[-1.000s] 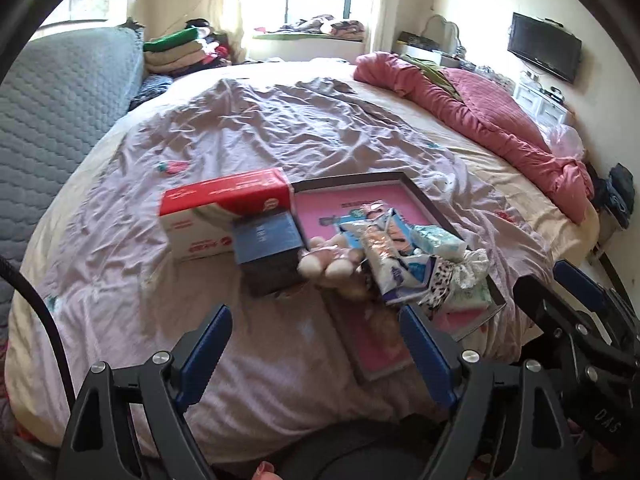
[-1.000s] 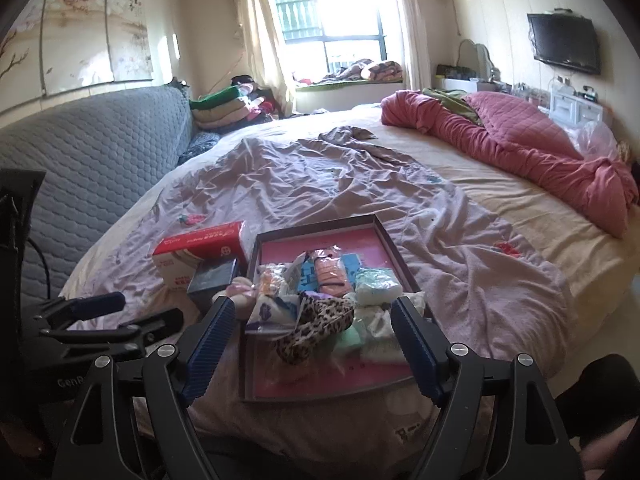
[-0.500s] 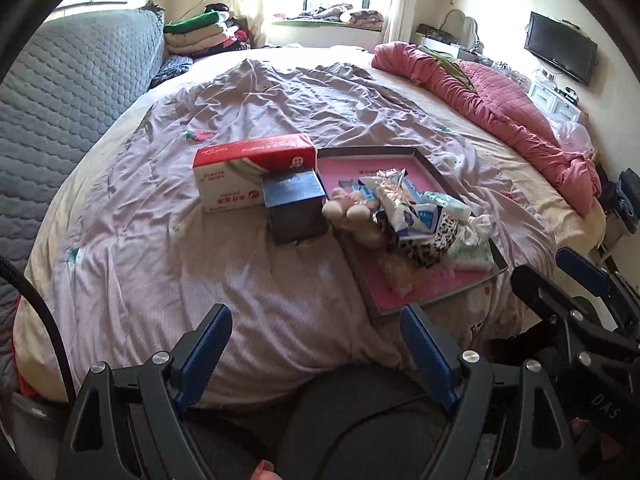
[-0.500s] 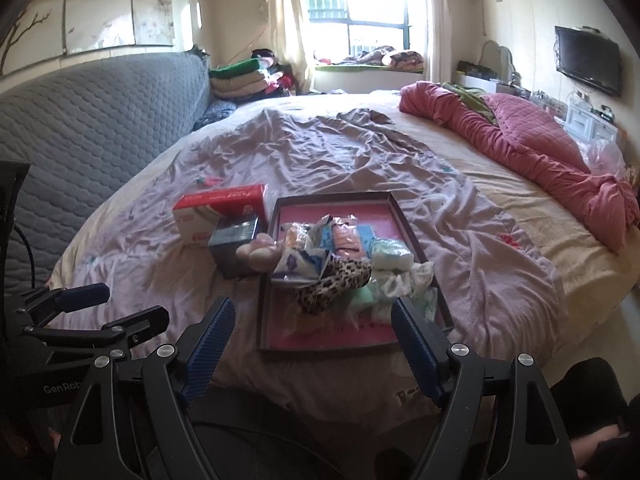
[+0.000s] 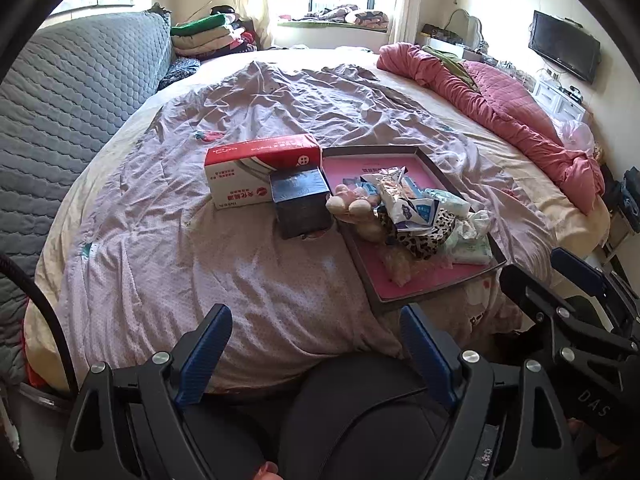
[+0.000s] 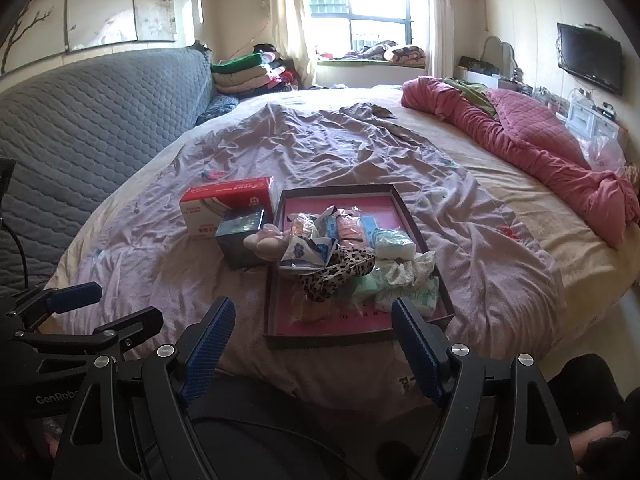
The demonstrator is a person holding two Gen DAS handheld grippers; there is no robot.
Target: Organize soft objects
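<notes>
Soft items (image 6: 340,256) heaped in tray (image 6: 276,320) on bed; could be sorted or waiting. I hold left tongs (image 5: 316,344) and right tongs (image 6: 312,332) spread, empty, short of tray.

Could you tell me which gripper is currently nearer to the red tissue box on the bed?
Left. The left gripper hangs off the bed edge roughly below the red tissue box; the right gripper sits further right, before the tray.

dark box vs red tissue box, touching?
Touching. Left wrist view: the dark box stands against the red tissue box, its back edge meeting the front face with no gap.
</notes>
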